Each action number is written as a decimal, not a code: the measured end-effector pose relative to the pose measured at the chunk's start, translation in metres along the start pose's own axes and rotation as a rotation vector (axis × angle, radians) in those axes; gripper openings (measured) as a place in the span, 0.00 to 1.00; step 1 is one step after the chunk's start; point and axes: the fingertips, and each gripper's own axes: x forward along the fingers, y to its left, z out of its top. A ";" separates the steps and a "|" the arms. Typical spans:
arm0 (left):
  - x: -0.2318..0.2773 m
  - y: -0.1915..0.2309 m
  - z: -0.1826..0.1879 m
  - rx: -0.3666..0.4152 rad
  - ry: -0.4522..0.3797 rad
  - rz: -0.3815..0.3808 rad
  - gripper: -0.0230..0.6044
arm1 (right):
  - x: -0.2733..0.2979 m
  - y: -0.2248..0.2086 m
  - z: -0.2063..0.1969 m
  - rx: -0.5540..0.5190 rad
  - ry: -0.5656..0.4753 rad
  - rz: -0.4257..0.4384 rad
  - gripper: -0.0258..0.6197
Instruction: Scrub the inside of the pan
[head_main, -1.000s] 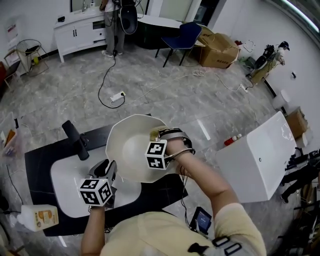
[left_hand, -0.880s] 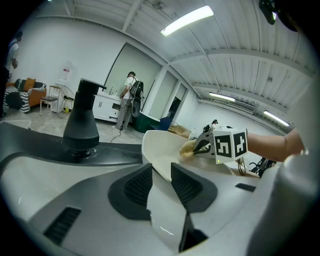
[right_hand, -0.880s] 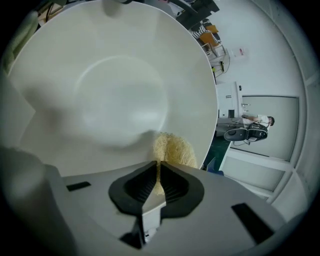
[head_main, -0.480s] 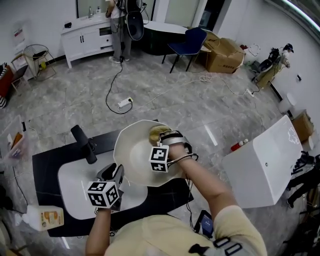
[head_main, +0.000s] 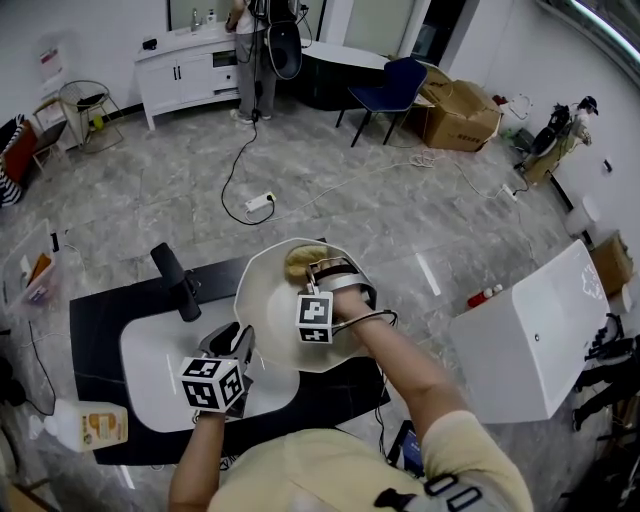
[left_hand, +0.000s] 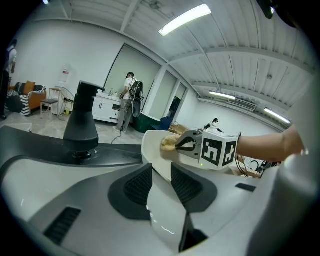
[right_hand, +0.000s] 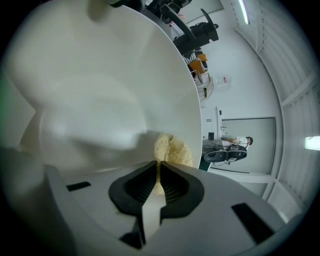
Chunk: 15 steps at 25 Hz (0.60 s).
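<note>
— Where was the pan (head_main: 262, 310)?
— Tilted above the sink (head_main: 150, 370), its near edge pinched between the left tongs (head_main: 238, 338).
— And the right tongs (head_main: 318, 268)?
— Clamped on a yellow sponge (head_main: 300, 262), pressed against the pan's inside near its far rim.

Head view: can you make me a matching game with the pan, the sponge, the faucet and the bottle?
Things:
1. pan
2. sponge
3. faucet
4. bottle

Clues:
A. black, standing by the sink
B. pinched in the right tool
C. gripped by the left tool
D. bottom left of the view, orange label

Pairs: 1-C, 2-B, 3-A, 4-D
</note>
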 end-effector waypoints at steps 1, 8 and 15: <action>0.000 0.000 0.000 0.001 -0.001 0.002 0.20 | 0.000 -0.002 0.006 -0.010 -0.018 -0.017 0.09; 0.000 0.001 0.000 0.012 -0.001 0.011 0.20 | -0.009 -0.009 0.042 0.006 -0.156 -0.052 0.09; 0.001 0.002 -0.001 0.006 -0.005 0.014 0.20 | -0.033 -0.018 0.057 0.133 -0.308 -0.063 0.09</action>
